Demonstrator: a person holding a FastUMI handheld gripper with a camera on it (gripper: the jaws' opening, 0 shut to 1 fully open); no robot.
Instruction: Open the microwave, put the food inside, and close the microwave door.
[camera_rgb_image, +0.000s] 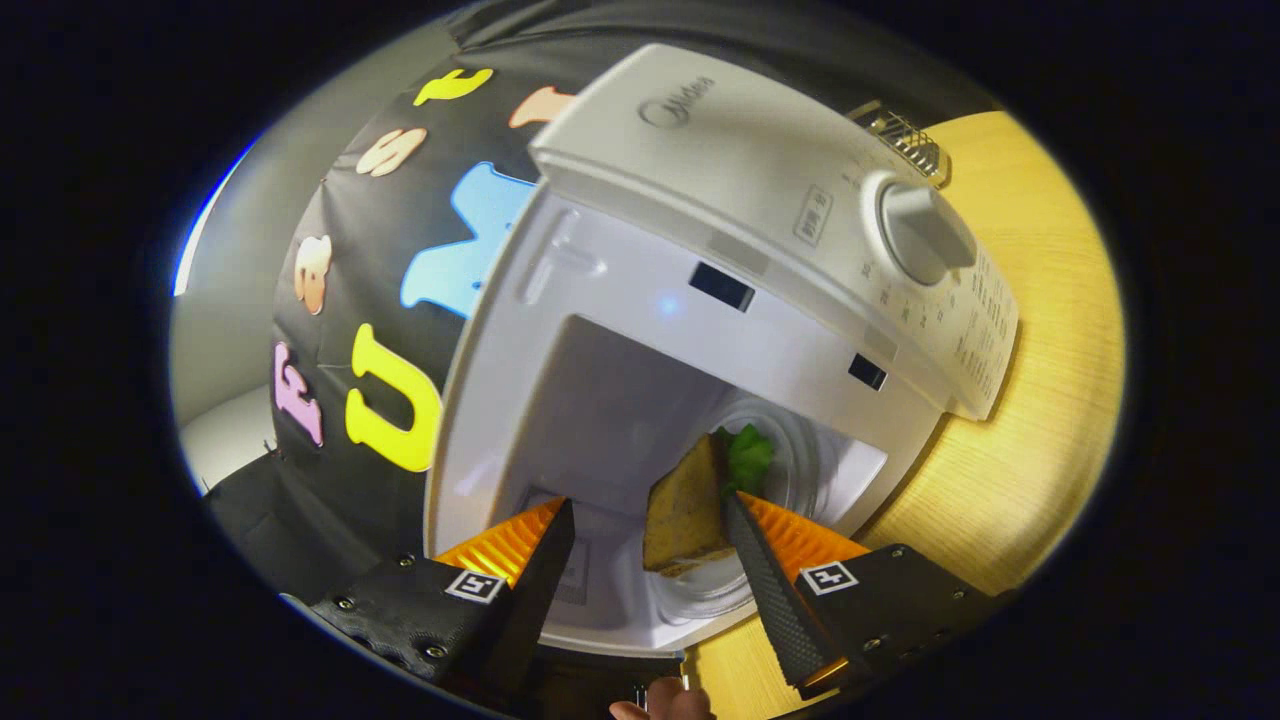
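Two spread fingers flank the sandwich, which touches one, inside the open microwave.

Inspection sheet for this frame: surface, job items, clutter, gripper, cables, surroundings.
Surface: light wooden table, bare where visible.
Microwave: white, door out of sight, cavity open toward the gripper; control dial on the front panel.
Food: sandwich wedge with a green leaf, inside the cavity on the glass turntable, resting against one jaw.
Clutter: nothing seen.
Gripper: jaws open at the cavity mouth; sandwich touches one jaw, the other is well apart from it.
Cables: nothing seen.
Surroundings: black cloth booth wall beside the microwave; part of a hand just behind the gripper.
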